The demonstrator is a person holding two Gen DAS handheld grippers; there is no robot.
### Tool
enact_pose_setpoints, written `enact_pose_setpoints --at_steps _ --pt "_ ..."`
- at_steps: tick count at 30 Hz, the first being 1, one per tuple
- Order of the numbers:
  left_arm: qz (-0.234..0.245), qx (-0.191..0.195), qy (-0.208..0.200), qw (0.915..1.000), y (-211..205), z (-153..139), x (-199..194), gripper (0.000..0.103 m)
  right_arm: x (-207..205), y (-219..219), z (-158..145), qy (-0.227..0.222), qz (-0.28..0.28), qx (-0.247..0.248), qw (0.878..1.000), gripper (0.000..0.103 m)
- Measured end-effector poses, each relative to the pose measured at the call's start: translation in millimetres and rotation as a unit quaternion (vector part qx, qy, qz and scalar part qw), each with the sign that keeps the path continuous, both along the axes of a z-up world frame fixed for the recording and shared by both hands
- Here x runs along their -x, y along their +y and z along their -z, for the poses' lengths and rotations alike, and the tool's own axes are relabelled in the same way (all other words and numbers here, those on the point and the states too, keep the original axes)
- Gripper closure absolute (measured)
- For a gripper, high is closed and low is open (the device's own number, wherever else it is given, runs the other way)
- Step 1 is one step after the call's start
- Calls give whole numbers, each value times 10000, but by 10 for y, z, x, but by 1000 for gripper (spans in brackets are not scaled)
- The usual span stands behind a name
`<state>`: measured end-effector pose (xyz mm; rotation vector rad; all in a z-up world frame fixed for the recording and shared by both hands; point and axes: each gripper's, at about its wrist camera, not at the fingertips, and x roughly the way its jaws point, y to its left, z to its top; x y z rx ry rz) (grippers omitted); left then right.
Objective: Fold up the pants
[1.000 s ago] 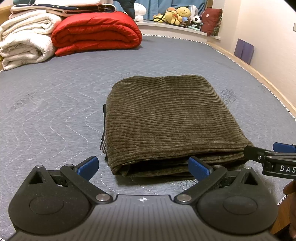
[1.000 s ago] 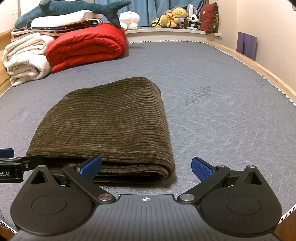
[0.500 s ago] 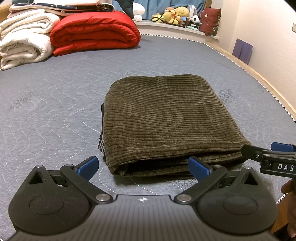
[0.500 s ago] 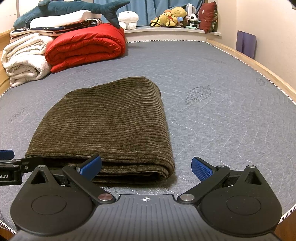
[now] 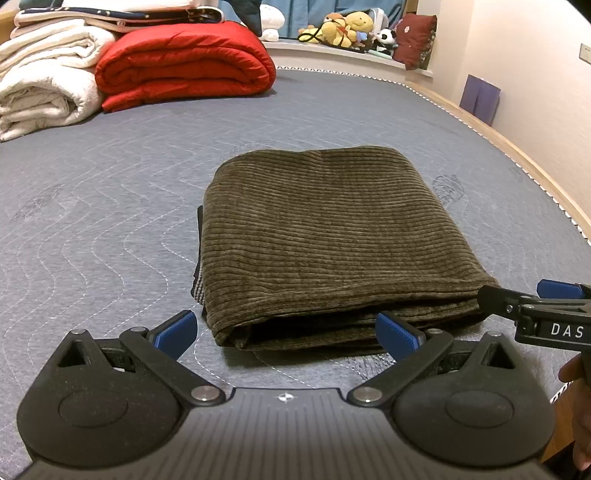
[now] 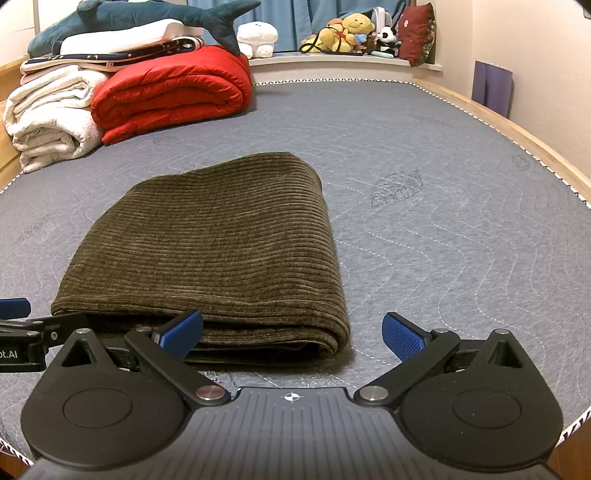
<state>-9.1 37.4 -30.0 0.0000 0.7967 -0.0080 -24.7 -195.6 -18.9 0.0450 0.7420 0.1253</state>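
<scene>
The olive-brown corduroy pants (image 5: 325, 236) lie folded into a compact rectangle on the grey quilted mattress (image 5: 110, 206); they also show in the right wrist view (image 6: 210, 251). My left gripper (image 5: 286, 332) is open and empty, just in front of the bundle's near edge, its blue pads apart. My right gripper (image 6: 291, 334) is open and empty at the bundle's near right corner. It appears in the left wrist view (image 5: 546, 314) at the right. The left gripper appears in the right wrist view (image 6: 22, 332) at the left edge.
A folded red duvet (image 5: 184, 66) and white blankets (image 5: 44, 85) are stacked at the far left, with a plush shark (image 6: 140, 14) on top. Soft toys (image 6: 343, 33) sit on the far ledge. The wooden bed rim (image 5: 517, 147) runs along the right.
Both grippers have drawn back slightly from the folded pants and stayed open. The pants have not moved.
</scene>
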Motion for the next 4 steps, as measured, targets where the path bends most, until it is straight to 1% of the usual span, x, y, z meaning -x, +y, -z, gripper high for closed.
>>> enact_pose_setpoints --at_steps 4 --pt "12 -12 -25 10000 1 -6 0 0 0 2 -1 2 3 -3 10000 1"
